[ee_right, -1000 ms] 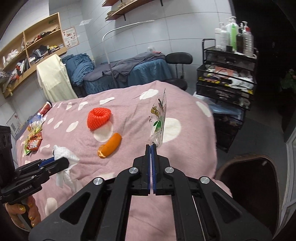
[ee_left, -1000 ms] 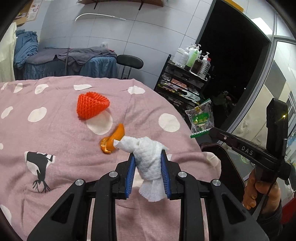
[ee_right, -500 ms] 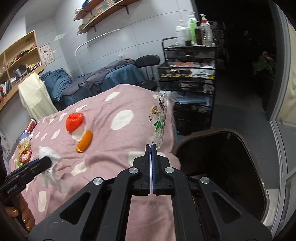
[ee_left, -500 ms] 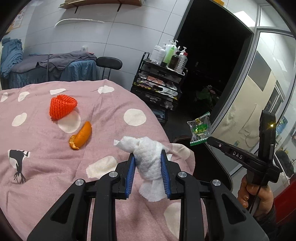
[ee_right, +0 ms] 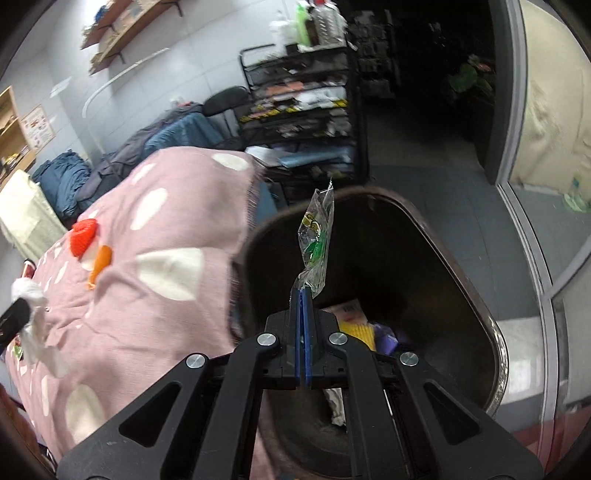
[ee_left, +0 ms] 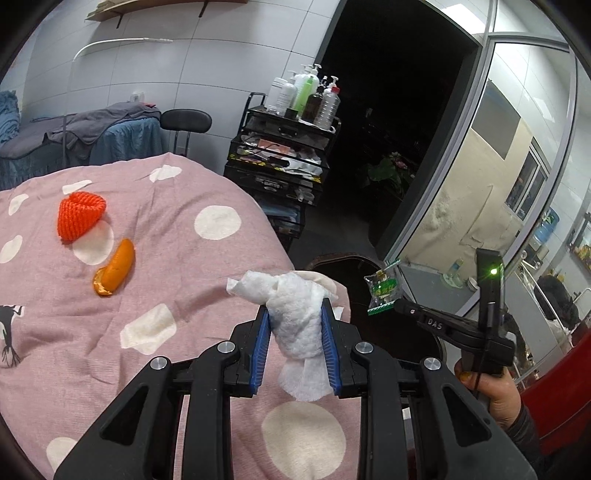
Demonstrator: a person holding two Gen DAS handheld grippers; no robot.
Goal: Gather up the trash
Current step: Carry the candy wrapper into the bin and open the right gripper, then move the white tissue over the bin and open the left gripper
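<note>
My left gripper [ee_left: 295, 314] is shut on a crumpled white tissue [ee_left: 295, 314] and holds it above the pink spotted cloth near the table's right edge. My right gripper [ee_right: 303, 295] is shut on a clear plastic wrapper with green print [ee_right: 316, 243] and holds it over the open dark trash bin [ee_right: 495, 332]. The bin holds yellow and purple scraps. That wrapper [ee_left: 384, 290] and gripper also show in the left wrist view, over the bin [ee_left: 332, 258]. An orange foam net [ee_left: 79, 216] and an orange peel [ee_left: 114, 267] lie on the cloth.
A black cart [ee_left: 284, 162] with bottles stands beyond the table. A black stool [ee_left: 184, 122] and a bed with blue and grey covers [ee_left: 74, 140] stand at the back. A glass door frame [ee_left: 480, 147] is on the right. Shelves [ee_right: 122, 22] hang on the wall.
Both grippers have moved right, toward the bin. The right gripper with the wrapper has gone from above the cloth to above the bin's opening. Both stay shut on their items.
</note>
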